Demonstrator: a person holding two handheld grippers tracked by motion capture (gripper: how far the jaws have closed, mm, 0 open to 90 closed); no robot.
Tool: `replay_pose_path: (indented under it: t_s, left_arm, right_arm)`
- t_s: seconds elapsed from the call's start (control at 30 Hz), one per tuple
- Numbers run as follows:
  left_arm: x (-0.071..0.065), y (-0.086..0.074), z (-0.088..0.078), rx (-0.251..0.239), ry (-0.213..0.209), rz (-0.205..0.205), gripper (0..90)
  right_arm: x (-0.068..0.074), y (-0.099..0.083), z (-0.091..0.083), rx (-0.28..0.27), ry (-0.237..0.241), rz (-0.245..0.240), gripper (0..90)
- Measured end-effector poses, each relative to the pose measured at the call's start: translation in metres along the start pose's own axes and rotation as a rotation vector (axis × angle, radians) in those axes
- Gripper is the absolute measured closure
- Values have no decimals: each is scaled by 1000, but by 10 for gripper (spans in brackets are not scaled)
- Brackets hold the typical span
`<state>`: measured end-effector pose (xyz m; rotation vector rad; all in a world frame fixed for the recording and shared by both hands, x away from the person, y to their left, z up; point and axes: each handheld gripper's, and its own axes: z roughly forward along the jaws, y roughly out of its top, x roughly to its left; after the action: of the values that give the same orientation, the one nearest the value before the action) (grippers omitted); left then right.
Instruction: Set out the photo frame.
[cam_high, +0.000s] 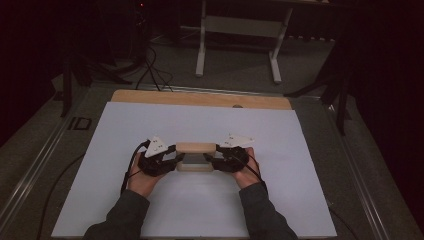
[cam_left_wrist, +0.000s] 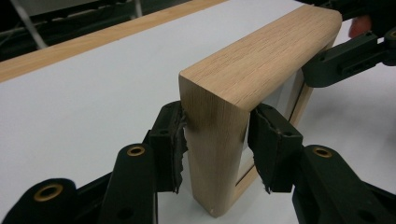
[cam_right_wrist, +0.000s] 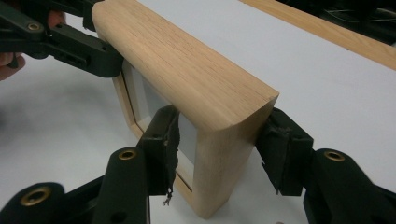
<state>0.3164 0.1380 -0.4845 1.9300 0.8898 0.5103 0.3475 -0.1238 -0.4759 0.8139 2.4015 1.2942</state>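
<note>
Material: pale oak, thick rounded wooden picture frame (cam_high: 195, 156) with a grey-white pane set in it.
Position: frame stands upright on its long edge on the white sheet covering the table (cam_high: 150, 125), near the person's side, between the two hands.
Left tool (cam_left_wrist: 217, 140): jaws straddle the frame's left end; one pad touches the wood, the other stands just off it, so the hold looks loose, not clamped.
Right tool (cam_right_wrist: 219, 149): jaws straddle the right end; slight gaps show at both pads, so it reads as open.
Handling, judged: stiff, moderately light, smooth rounded edges that could slip; pane likely fragile.
Hold point, judged: solid end rails, pads on wood, clear of the pane.
Risk: tipping over if one end lets go.
</note>
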Motion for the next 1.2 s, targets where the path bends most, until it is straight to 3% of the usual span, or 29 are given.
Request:
replay_pose_path:
  t_s: [0.2,0.87,1.2]
  left_arm:
    - [3,2,5,-6,-3,-18,561]
    - [9,0,17,-28,-13,-102,519]
    - [7,-7,20,-14,-12,-103,520]
  right_arm:
    - [-9,2,3,-1,7,21,497]
    - [-18,0,6,-21,20,103,506]
    - [-18,-5,7,-20,26,114,528]
